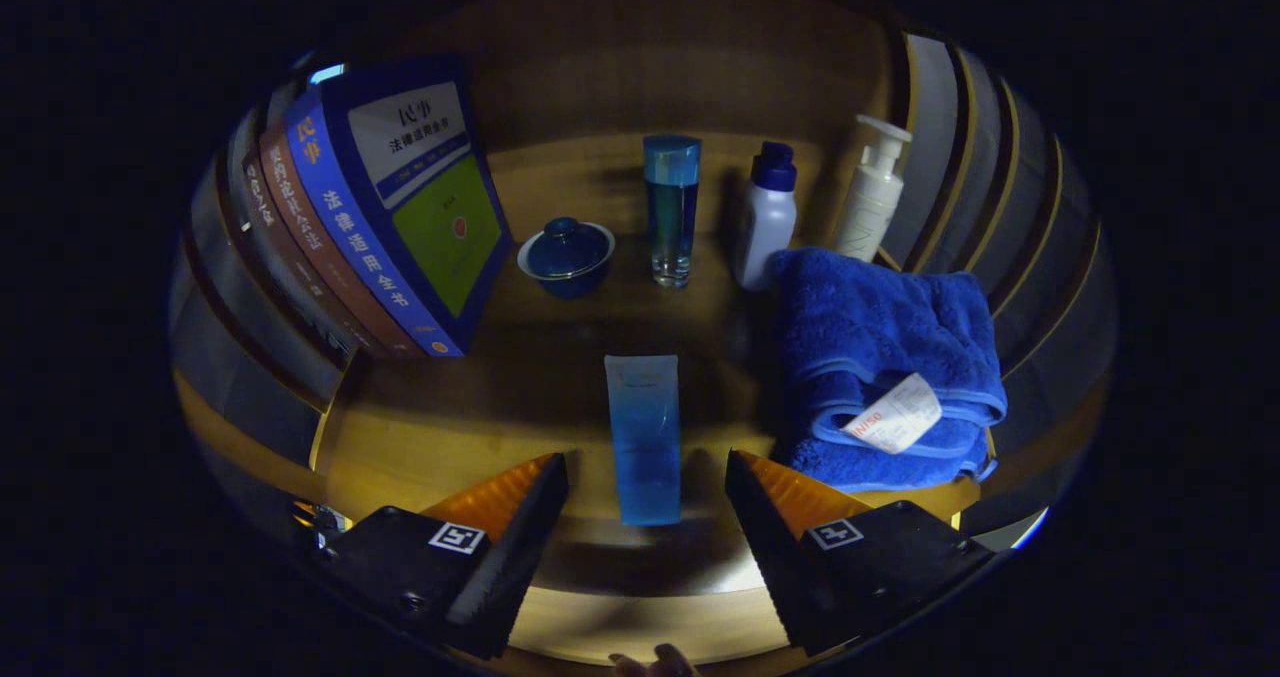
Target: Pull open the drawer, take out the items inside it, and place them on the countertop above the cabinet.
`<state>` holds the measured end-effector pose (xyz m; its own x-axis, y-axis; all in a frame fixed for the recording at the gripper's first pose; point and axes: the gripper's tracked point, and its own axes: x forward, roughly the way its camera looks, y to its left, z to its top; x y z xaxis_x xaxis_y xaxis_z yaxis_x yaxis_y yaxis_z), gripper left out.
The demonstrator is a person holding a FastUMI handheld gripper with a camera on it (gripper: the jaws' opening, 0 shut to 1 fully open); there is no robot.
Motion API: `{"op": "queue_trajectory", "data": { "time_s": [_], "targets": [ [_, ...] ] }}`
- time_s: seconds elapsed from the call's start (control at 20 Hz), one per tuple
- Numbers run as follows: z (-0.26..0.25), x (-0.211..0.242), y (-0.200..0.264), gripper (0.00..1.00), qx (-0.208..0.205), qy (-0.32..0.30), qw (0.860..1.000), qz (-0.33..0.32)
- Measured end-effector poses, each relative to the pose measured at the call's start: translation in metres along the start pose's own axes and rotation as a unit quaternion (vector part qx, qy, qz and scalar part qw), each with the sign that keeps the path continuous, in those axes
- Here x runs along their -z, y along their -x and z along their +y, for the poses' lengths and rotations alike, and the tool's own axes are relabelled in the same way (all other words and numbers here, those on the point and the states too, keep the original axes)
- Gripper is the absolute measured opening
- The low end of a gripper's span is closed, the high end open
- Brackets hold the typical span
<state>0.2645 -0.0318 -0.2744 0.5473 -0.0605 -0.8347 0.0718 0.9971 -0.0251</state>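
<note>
A flat blue tube (643,437) lies lengthwise on the wooden countertop (470,427), its near end between my fingertips. My gripper (645,467) is open. A gap shows on each side between the tube and the fingers (520,532), so neither one touches it. The tube rests on the wood and points away from me toward the back of the counter.
Beyond the tube stand a lidded blue bowl (566,255), a tall blue glass bottle (671,209), a white bottle with a blue cap (768,212) and a white pump bottle (874,192). Books (385,217) lean at the left. A folded blue towel (885,367) lies right of the tube.
</note>
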Motion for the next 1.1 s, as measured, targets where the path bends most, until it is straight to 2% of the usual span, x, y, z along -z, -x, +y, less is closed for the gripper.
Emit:
{"op": "queue_trajectory", "data": {
  "time_s": [0.2,0.5,0.7,0.9,1.1],
  "targets": [
    [0.002,0.006,0.039,1.00,-0.003,-0.004,0.999,-0.035],
    [0.004,0.035,0.096,1.00,-0.010,-0.002,0.998,-0.067],
    [0.006,0.060,0.139,1.00,-0.017,0.002,0.993,-0.113],
    [0.002,0.104,0.178,1.00,-0.018,0.014,0.986,-0.165],
    [-0.005,0.156,0.195,1.00,-0.024,-0.010,0.979,-0.201]
  ]
}}
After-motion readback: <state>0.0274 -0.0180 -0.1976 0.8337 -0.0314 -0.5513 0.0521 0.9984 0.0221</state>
